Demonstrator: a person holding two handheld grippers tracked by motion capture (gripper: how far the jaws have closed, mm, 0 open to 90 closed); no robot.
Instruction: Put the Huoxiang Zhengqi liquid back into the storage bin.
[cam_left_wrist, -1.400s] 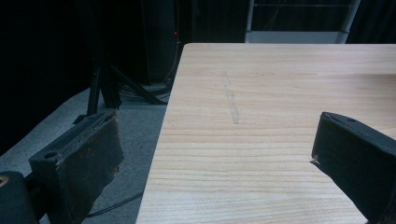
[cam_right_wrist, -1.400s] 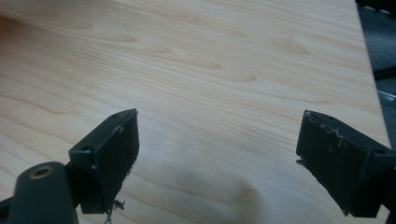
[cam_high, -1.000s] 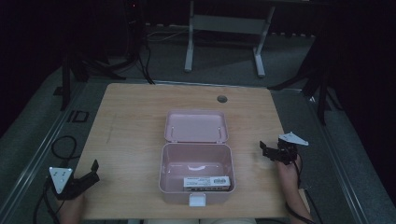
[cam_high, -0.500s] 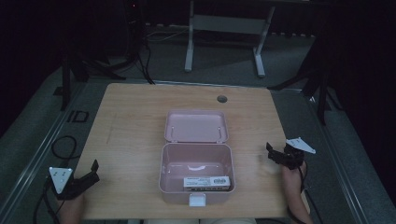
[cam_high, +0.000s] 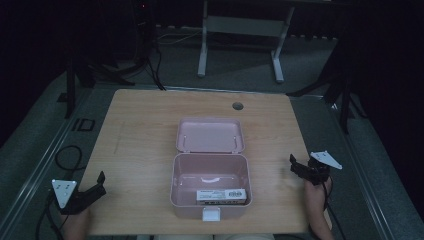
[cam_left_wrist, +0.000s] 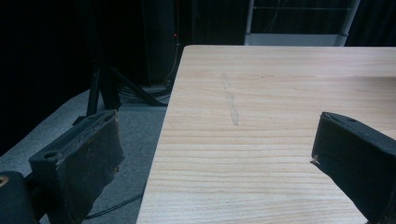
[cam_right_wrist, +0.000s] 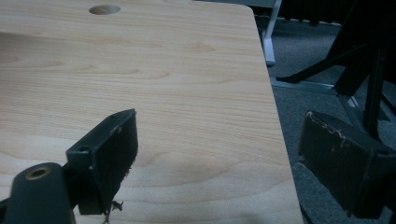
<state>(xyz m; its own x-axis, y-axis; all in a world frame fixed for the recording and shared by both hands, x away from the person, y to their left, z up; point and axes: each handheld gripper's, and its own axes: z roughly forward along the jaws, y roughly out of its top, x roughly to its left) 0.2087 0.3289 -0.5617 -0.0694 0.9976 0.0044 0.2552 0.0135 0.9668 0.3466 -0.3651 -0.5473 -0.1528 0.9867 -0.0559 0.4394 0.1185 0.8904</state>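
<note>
An open pink box (cam_high: 173, 186) sits mid-table with its lid (cam_high: 210, 135) laid back flat behind it. Inside lies a flat labelled pack (cam_high: 221, 195) along the front wall. My left gripper (cam_high: 101, 183) rests at the table's front left corner, open and empty, well left of the box. In the left gripper view its jaws (cam_left_wrist: 215, 154) straddle the table's left edge. My right gripper (cam_high: 294, 166) stands open and empty at the table's right edge, right of the box. In the right gripper view its jaws (cam_right_wrist: 219, 149) straddle that edge.
The wooden table (cam_high: 140, 130) has a round cable hole (cam_high: 237, 106) at the back, also visible in the right gripper view as a hole (cam_right_wrist: 104, 9). A faint scratch (cam_left_wrist: 231, 102) marks the left side. Dark stands and a grey frame (cam_high: 240, 30) stand beyond the table.
My right gripper has drifted rightward and slightly nearer, out to the table's right edge. The left gripper and the box have not moved.
</note>
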